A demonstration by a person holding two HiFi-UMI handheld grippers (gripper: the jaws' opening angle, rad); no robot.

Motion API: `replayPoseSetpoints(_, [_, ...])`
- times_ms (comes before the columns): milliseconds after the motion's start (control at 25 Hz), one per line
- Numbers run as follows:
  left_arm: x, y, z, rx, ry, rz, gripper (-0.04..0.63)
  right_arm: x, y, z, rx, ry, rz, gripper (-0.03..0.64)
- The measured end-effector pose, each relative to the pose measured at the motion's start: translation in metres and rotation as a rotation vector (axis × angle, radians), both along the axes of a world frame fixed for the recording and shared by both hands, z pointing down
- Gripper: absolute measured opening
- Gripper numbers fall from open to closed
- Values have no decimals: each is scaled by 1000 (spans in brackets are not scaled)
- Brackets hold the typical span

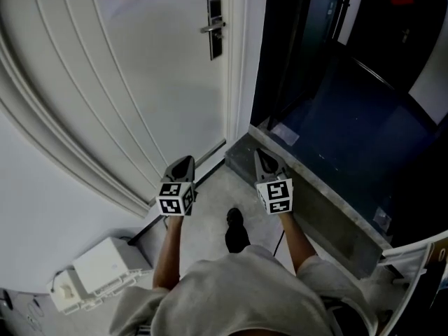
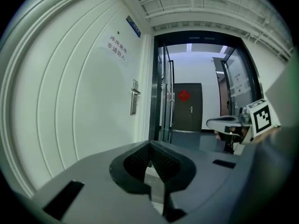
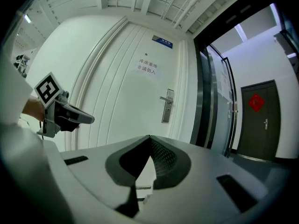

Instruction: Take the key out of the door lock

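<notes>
The white door [image 1: 140, 82] stands ahead with a dark lock plate and silver lever handle [image 1: 214, 26] near its right edge. The same plate shows small in the left gripper view [image 2: 134, 97] and the right gripper view [image 3: 167, 106]. A key is too small to make out. My left gripper [image 1: 183, 165] and right gripper [image 1: 264, 157] hang low, far short of the lock, side by side above the floor. Both are shut with tips touching and nothing between them, as the left gripper [image 2: 150, 143] and right gripper [image 3: 149, 136] show in their own views.
A white case [image 1: 105, 268] lies on the floor at lower left. A grey stone sill [image 1: 315, 194] runs diagonally on the right, beside a dark doorway [image 1: 336, 82]. A shoe [image 1: 236, 229] stands between the grippers. A dark door with a red ornament [image 2: 187, 107] closes the corridor.
</notes>
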State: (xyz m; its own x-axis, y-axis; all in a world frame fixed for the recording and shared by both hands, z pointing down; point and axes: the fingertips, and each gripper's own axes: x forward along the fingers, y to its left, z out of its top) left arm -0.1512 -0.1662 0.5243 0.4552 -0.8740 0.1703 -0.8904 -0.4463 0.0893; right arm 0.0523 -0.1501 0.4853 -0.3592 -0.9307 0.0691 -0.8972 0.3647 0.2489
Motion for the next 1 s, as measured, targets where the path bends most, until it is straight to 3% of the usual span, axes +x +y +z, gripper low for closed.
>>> replayPoseSetpoints(480, [36, -205, -49, 59, -3, -56, 18, 30, -212, -38, 25, -19, -57, 22])
replayPoseSetpoints(1000, [63, -351, -41, 44, -31, -58, 18, 47, -362, -31, 13, -18, -79, 22])
